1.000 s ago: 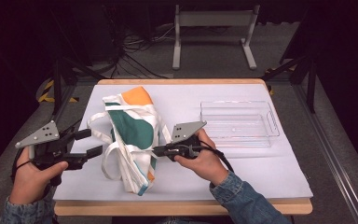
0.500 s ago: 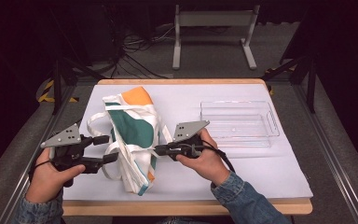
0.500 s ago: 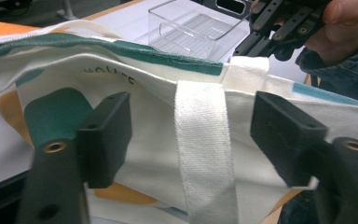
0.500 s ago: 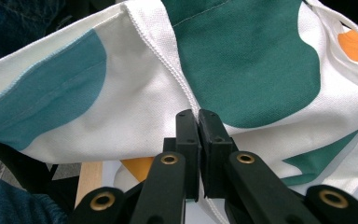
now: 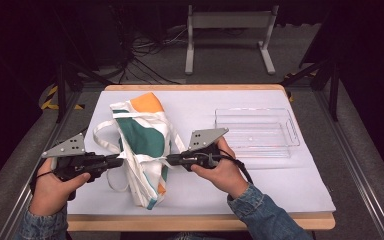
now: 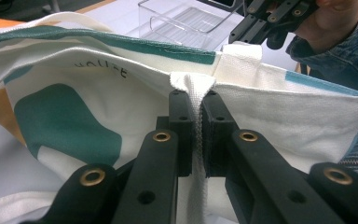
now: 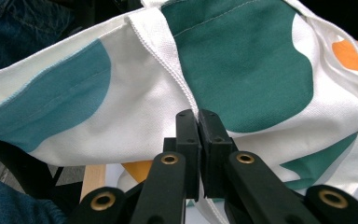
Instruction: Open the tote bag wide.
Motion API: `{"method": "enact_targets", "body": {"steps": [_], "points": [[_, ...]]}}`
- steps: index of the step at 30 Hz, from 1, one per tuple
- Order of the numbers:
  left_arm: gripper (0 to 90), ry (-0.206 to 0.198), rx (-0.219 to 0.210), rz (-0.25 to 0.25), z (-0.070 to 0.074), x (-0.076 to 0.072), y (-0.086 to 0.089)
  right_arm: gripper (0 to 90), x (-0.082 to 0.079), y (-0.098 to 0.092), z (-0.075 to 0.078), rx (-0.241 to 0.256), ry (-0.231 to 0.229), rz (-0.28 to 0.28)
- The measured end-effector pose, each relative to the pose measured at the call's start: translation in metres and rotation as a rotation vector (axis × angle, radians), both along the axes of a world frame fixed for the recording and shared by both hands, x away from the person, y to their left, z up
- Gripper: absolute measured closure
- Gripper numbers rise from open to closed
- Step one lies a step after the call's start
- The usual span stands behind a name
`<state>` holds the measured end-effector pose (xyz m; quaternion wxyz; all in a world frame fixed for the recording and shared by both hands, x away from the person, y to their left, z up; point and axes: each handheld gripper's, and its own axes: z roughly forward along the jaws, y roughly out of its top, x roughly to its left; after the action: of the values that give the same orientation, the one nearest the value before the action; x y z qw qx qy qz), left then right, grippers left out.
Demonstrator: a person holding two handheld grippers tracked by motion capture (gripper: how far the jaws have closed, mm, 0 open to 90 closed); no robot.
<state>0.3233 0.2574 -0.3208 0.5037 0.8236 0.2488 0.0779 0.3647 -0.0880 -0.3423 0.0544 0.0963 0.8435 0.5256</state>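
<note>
Two claws, the left claw and the right claw, each clamped on the fabric of one tote bag lying between them on the counter, beside one clear tray.

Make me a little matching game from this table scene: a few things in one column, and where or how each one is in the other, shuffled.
Things:
1. tote bag
2. clear tray
3. left gripper
4. right gripper

States:
A. empty, at the table's right
B. shut on the bag's white strap
C. held between both grippers
D. shut on the bag's edge by a seam

Pairs: 1-C, 2-A, 3-B, 4-D
</note>
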Motion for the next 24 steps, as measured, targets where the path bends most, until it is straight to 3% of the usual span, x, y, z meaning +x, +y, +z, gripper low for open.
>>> {"method": "enact_targets", "body": {"steps": [13,24], "points": [[85.1,-0.025,-0.015,0.014,0.003,0.000,0.005,87.9,-0.005,-0.014,0.016,0.025,-0.047,-0.046],[85.2,-0.030,-0.038,0.047,0.007,-0.001,0.017,87.9,-0.008,-0.045,0.029,0.043,-0.068,-0.120]]}}
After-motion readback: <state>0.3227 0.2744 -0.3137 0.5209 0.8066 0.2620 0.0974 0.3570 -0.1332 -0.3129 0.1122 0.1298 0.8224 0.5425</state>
